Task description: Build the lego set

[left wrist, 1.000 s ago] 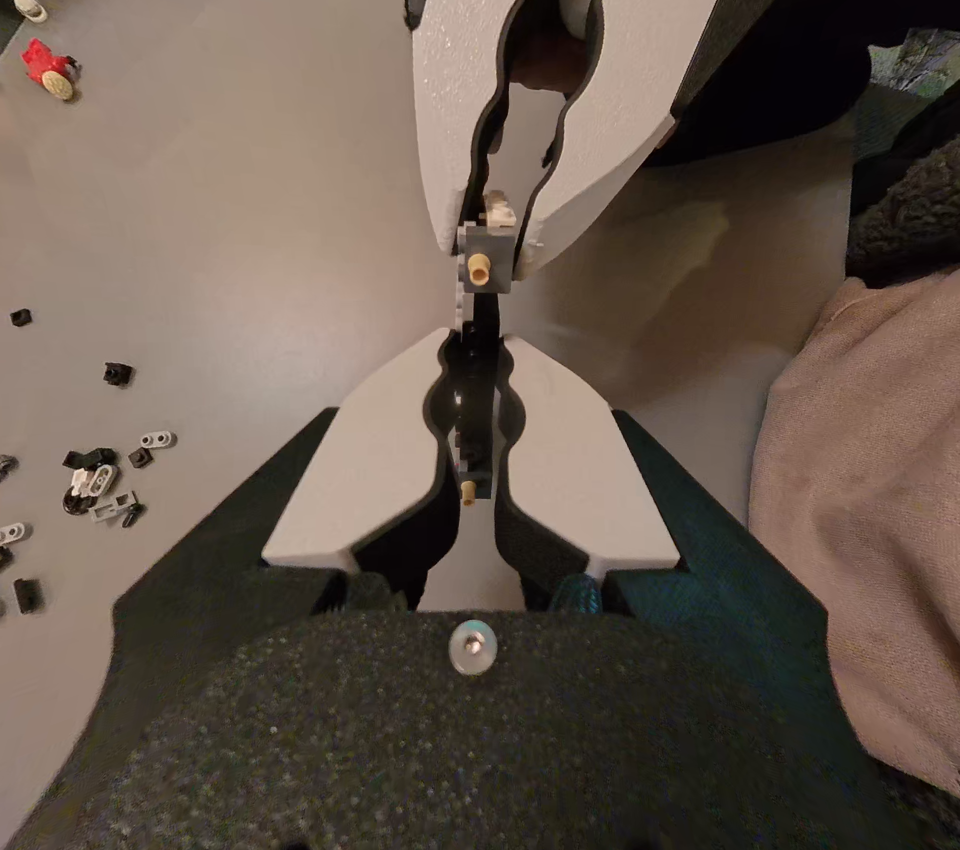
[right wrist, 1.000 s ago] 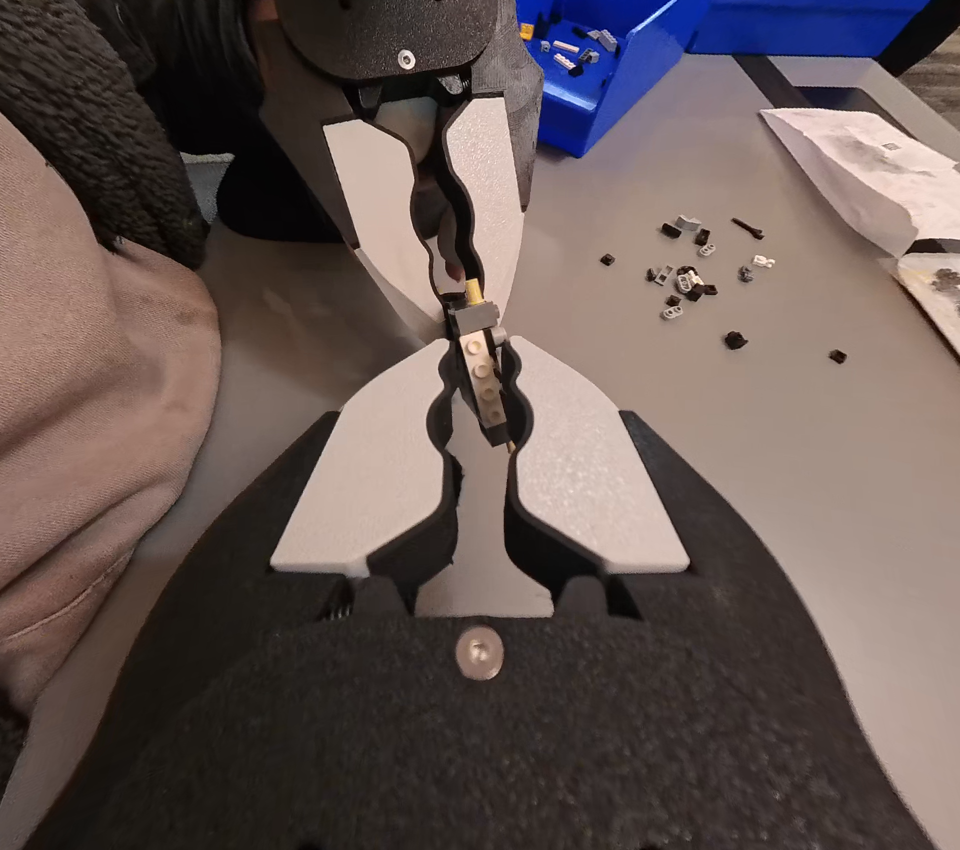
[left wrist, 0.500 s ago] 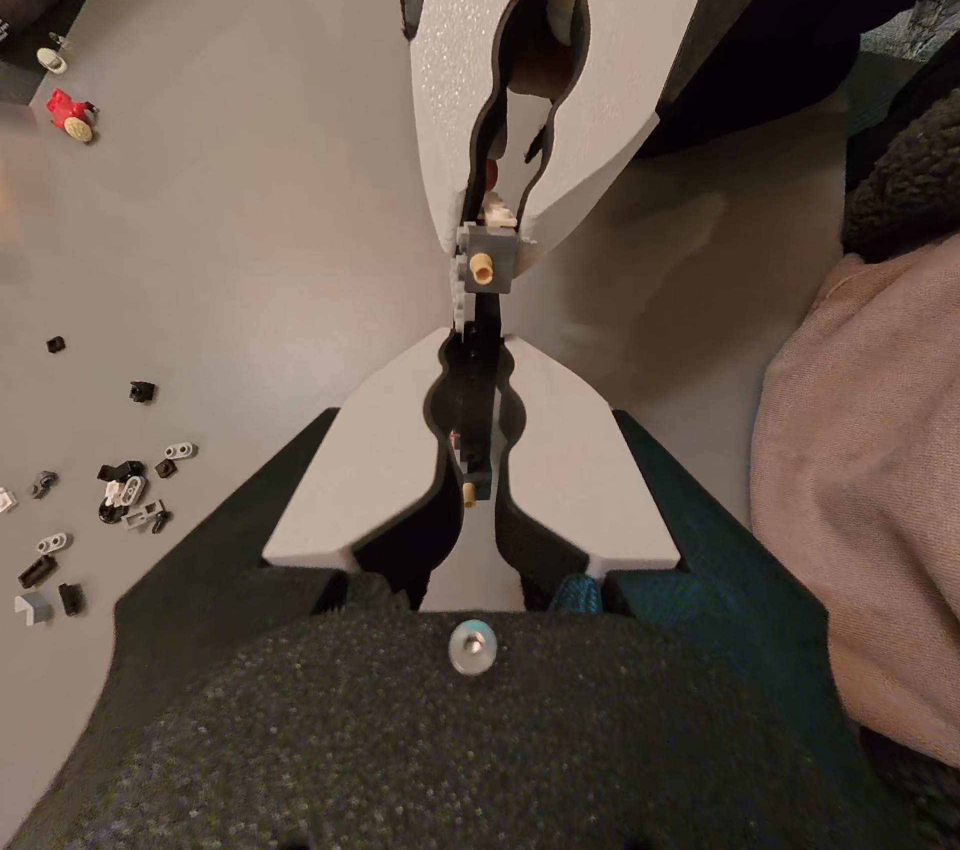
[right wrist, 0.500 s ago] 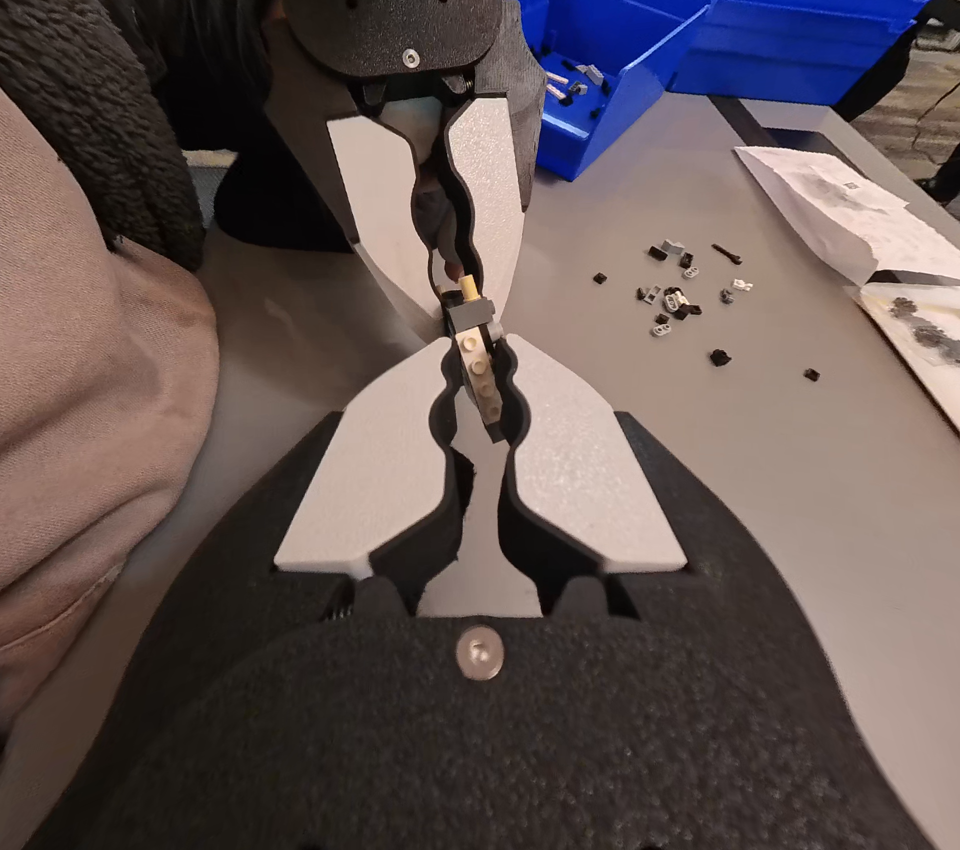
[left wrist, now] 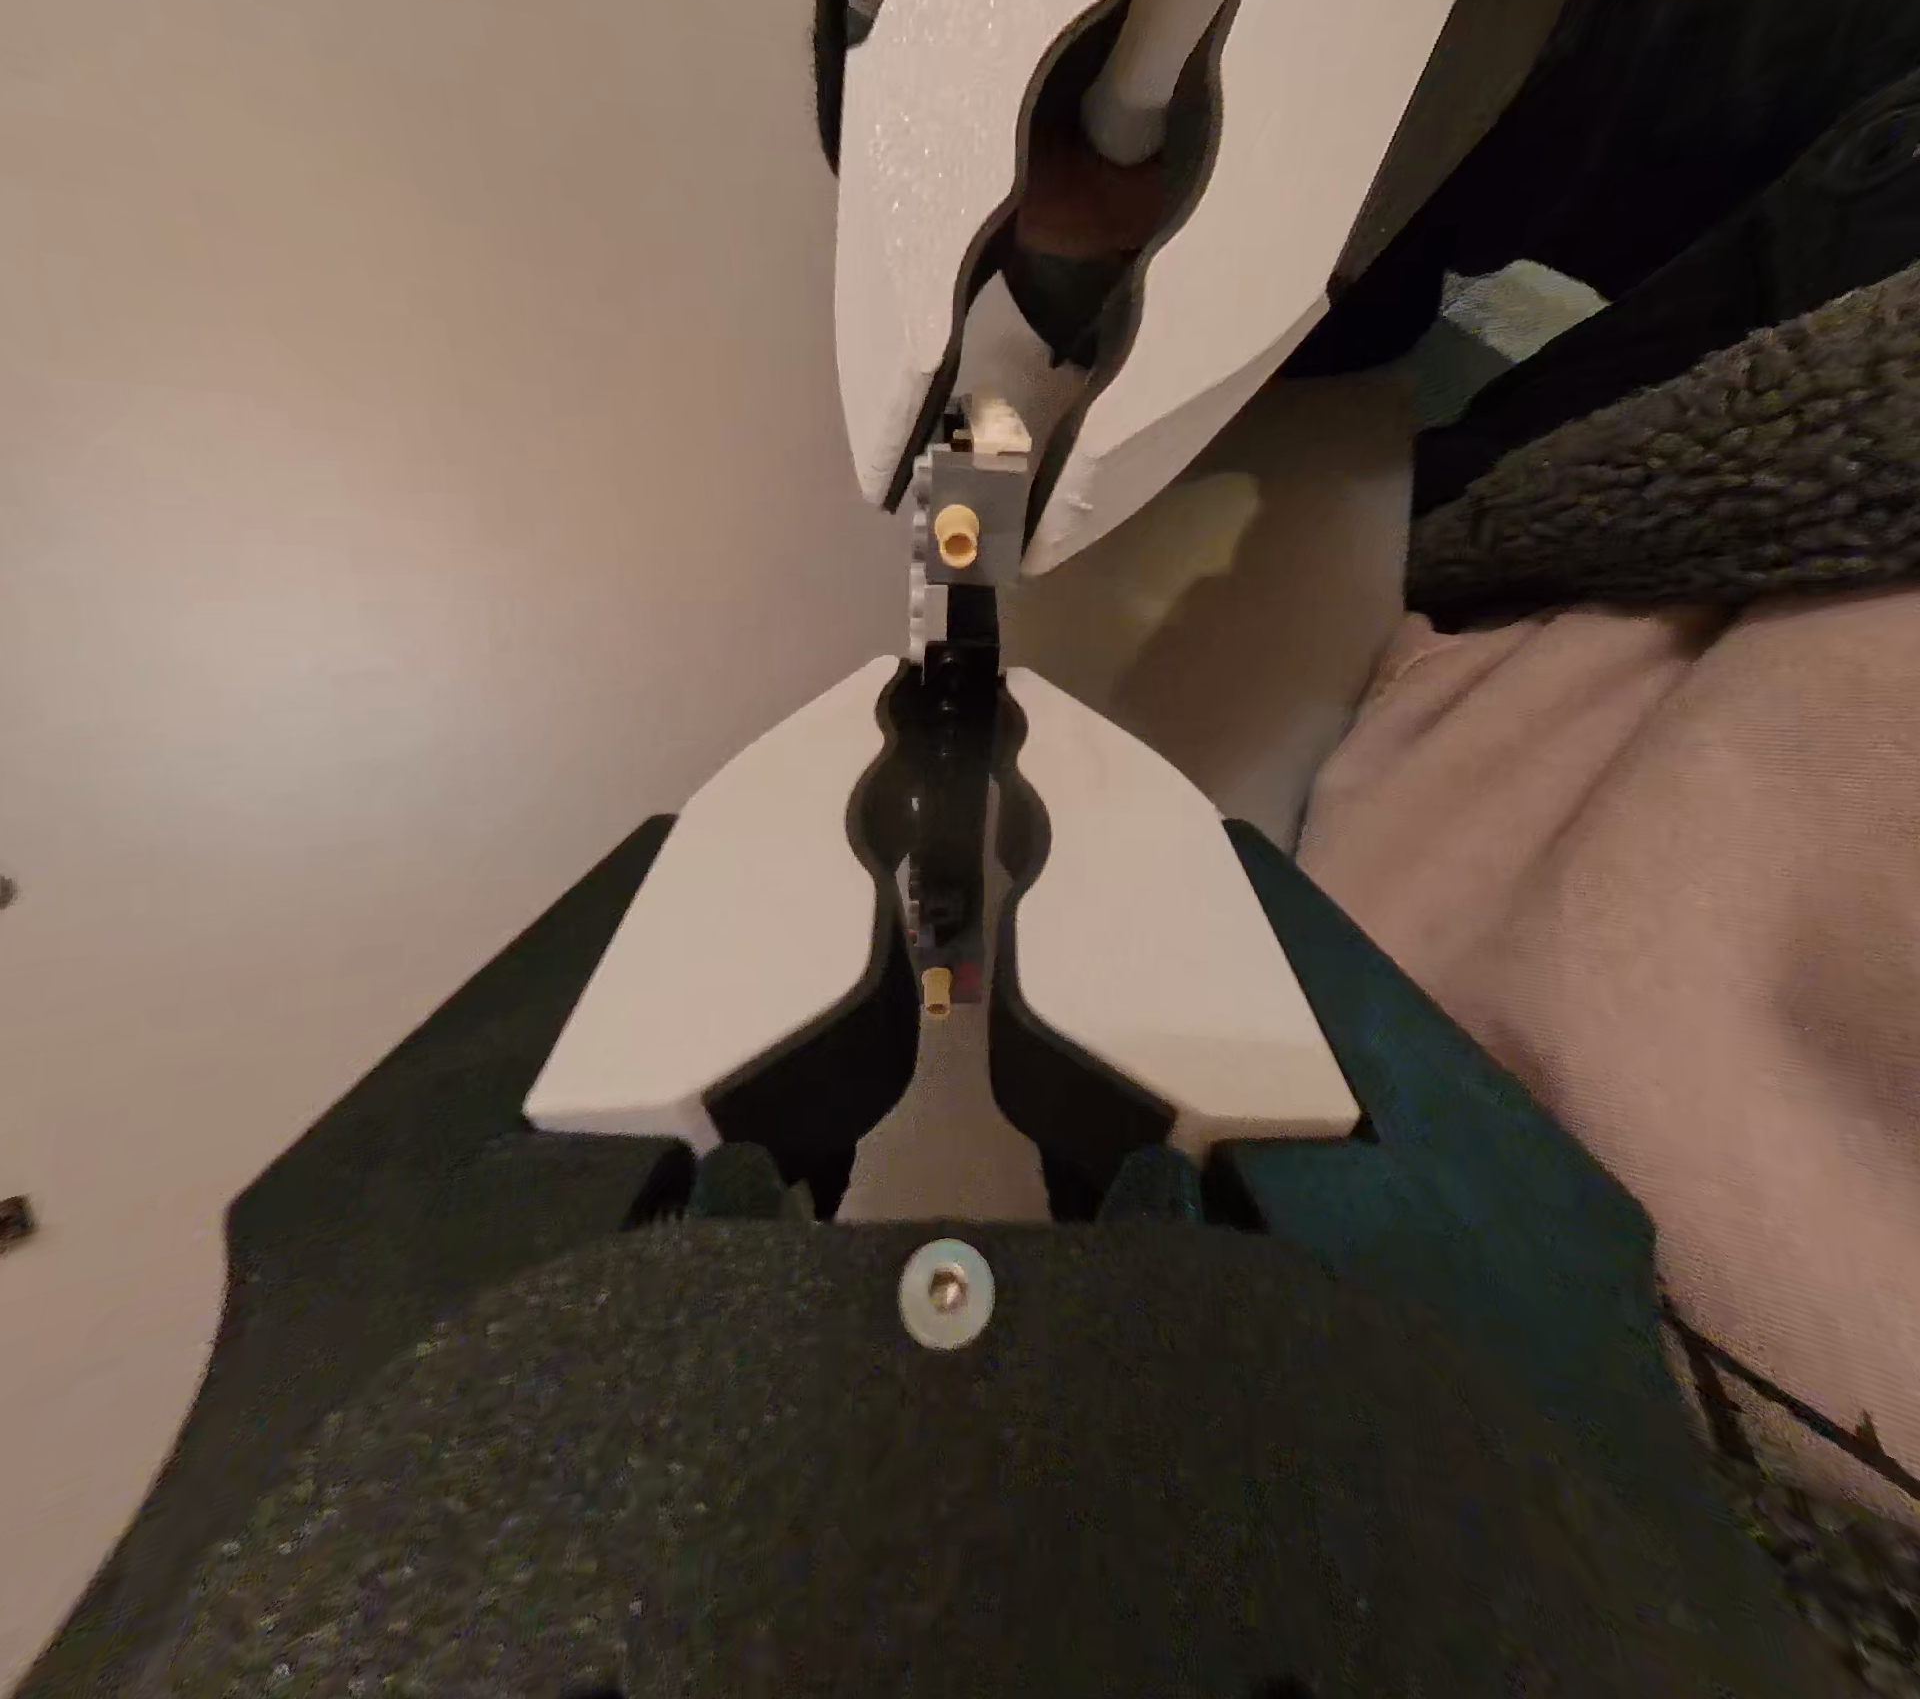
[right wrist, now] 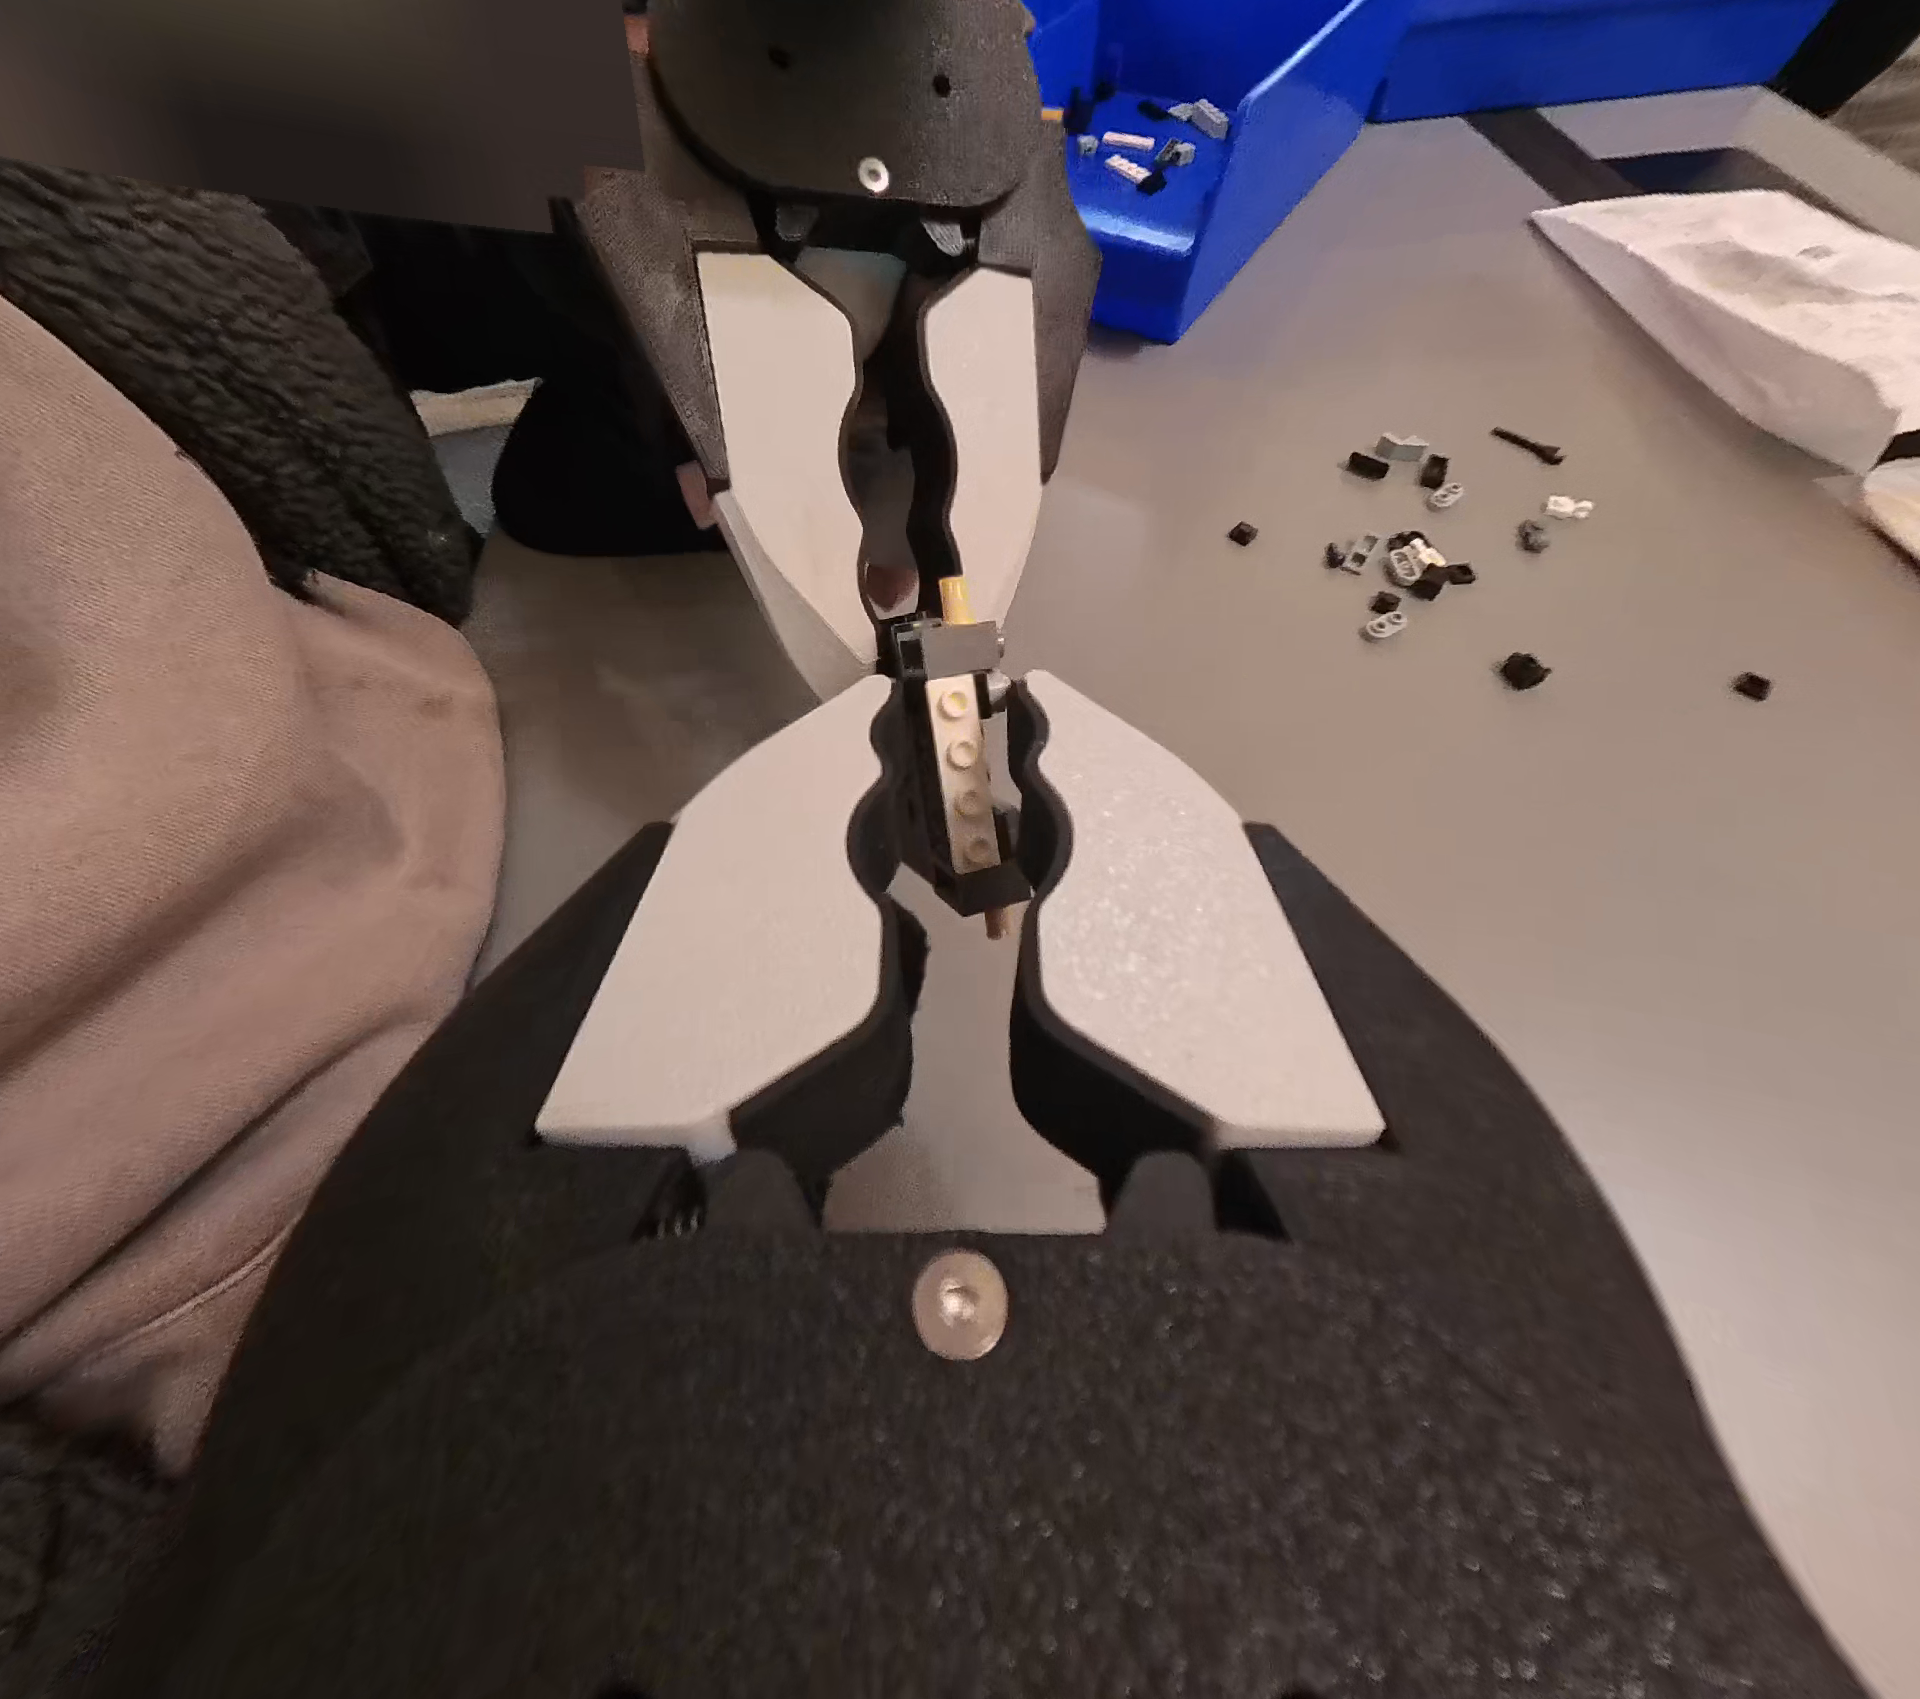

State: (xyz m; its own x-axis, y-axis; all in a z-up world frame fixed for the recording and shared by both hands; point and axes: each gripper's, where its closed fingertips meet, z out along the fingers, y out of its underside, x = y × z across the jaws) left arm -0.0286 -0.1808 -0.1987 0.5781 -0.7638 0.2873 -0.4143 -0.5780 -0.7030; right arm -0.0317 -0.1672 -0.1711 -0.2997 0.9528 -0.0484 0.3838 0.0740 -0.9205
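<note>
Held above the grey table (right wrist: 1558, 922): slim lego assembly (left wrist: 951, 776), long axis along both tools' fingers. Left gripper (left wrist: 951, 673) and right gripper (right wrist: 951, 688) clamped onto opposite ends. No legible writing.

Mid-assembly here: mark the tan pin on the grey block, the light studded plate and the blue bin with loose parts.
tan pin (left wrist: 957, 547): left wrist view, on its open end.
light studded plate (right wrist: 963, 779): right wrist view, mid-length along its studs.
blue bin (right wrist: 1299, 189): right wrist view, on its side wall.
</note>
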